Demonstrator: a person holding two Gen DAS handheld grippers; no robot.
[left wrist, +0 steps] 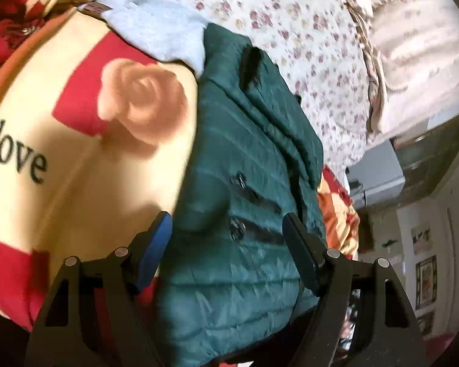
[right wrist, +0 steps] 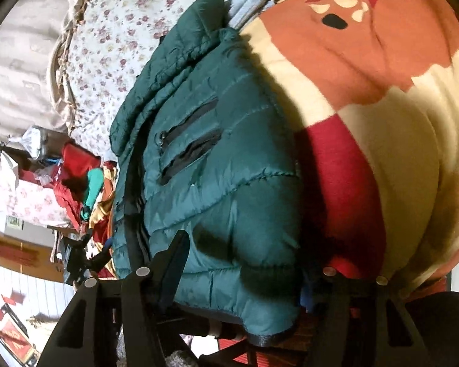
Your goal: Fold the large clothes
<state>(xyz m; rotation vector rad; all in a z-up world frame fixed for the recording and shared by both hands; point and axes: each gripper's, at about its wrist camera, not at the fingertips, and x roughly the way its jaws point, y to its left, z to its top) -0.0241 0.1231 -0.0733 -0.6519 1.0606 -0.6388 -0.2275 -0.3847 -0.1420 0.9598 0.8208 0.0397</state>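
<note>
A dark teal quilted jacket (left wrist: 229,202) lies folded on a cream, red and orange blanket (left wrist: 76,183), its two black zip pockets facing up. My left gripper (left wrist: 228,238) stands open over the jacket's near end. Its blue-padded finger sits at the jacket's left edge and the other finger rests over the quilting. In the right wrist view, the jacket (right wrist: 217,165) fills the gap of my right gripper (right wrist: 241,272). The left finger dents the padding, while the right finger is mostly hidden behind the jacket's edge and a black cuff (right wrist: 260,275).
A floral sheet (left wrist: 290,30) covers the bed beyond the jacket, and a pale blue cloth (left wrist: 156,27) lies at its far end. A heap of red and teal clothes (right wrist: 79,180) sits beside the bed. A grey box (left wrist: 376,168) stands near a wall with pictures.
</note>
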